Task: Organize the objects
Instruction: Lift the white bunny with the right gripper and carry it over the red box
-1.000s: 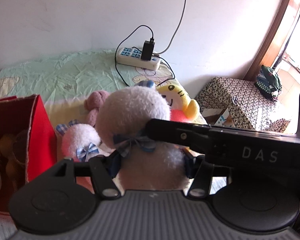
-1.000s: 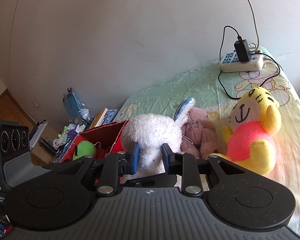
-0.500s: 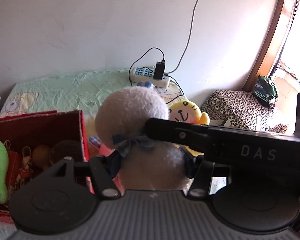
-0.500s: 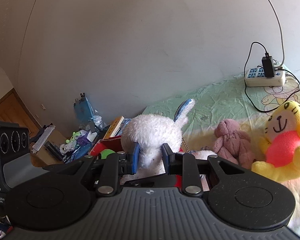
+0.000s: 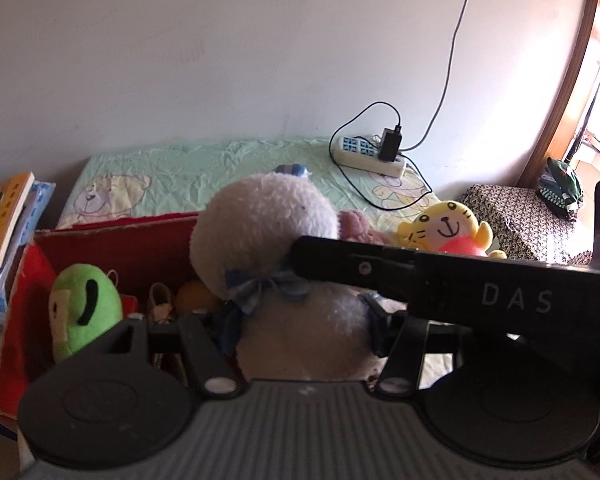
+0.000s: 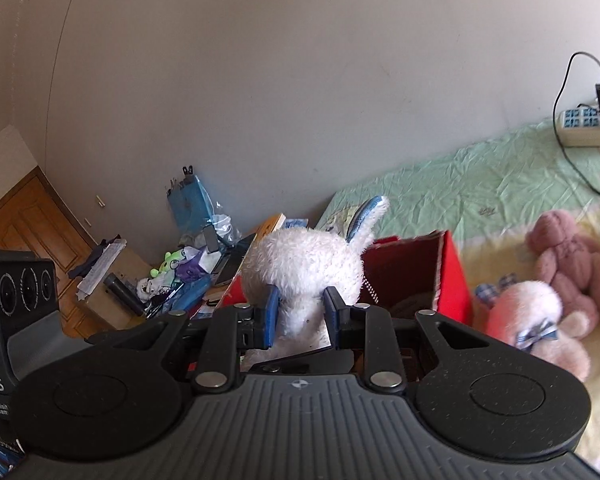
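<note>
Gripping the white plush bunny point(image 5: 268, 240), left gripper point(image 5: 300, 320) clamps its body and right gripper point(image 6: 298, 312) clamps its neck. Bunny sits over red box point(image 6: 452, 276) rim; bed point(image 6: 480, 184) open beyond.

White plush point(image 5: 268, 240) blocks most of the left gripper's fingers point(image 5: 226, 332) and the red box point(image 5: 112, 256) interior. Right gripper's bar point(image 5: 440, 284) hides yellow plush point(image 5: 444, 228) body. Power strip point(image 6: 588, 124) clipped at frame edge. Floor clutter point(image 6: 172, 272) too small to identify.
</note>
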The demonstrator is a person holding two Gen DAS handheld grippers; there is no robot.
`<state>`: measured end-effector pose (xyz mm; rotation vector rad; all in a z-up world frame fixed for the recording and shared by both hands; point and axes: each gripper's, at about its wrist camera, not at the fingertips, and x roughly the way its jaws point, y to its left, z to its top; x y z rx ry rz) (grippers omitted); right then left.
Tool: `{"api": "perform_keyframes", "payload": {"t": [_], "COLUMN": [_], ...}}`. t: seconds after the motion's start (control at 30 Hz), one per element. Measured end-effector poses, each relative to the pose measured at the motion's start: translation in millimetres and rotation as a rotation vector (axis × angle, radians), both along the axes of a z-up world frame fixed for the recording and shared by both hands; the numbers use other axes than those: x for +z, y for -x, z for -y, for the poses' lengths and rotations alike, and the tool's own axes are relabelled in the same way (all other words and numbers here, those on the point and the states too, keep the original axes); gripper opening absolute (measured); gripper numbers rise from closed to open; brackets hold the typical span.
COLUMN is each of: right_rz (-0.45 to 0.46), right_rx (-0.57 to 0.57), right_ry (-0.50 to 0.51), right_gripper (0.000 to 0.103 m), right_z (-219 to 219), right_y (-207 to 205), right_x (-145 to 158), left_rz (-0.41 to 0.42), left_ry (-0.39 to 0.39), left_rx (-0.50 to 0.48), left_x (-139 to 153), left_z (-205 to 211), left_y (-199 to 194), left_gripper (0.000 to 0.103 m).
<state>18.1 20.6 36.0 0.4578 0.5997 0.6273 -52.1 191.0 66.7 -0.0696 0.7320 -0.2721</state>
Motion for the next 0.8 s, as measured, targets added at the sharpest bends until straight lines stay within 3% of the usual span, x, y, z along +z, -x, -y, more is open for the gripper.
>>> {"api": "perform_keyframes", "payload": {"t": [0.43,0.8], "right_rz": [-0.115,-0.210], "right_rx": [0.010,0.022], "right_ry": [0.053,0.066], "right_gripper": [0.027,0.026], "right_z": [-54.5,-77.1], "right_y": [-21.6,-40.3], "right_x": [-33.8,-50.4], "left_rz": [-0.110,-0.163], "left_ry": [-0.039,-0.076], "left_rx": [0.030,0.058], "left_x": [-48.4,-70.3], "left_z": [-51.2,-74.7], "left_y": [-26.1,-38.1], "left_gripper": [0.058,0.059]}}
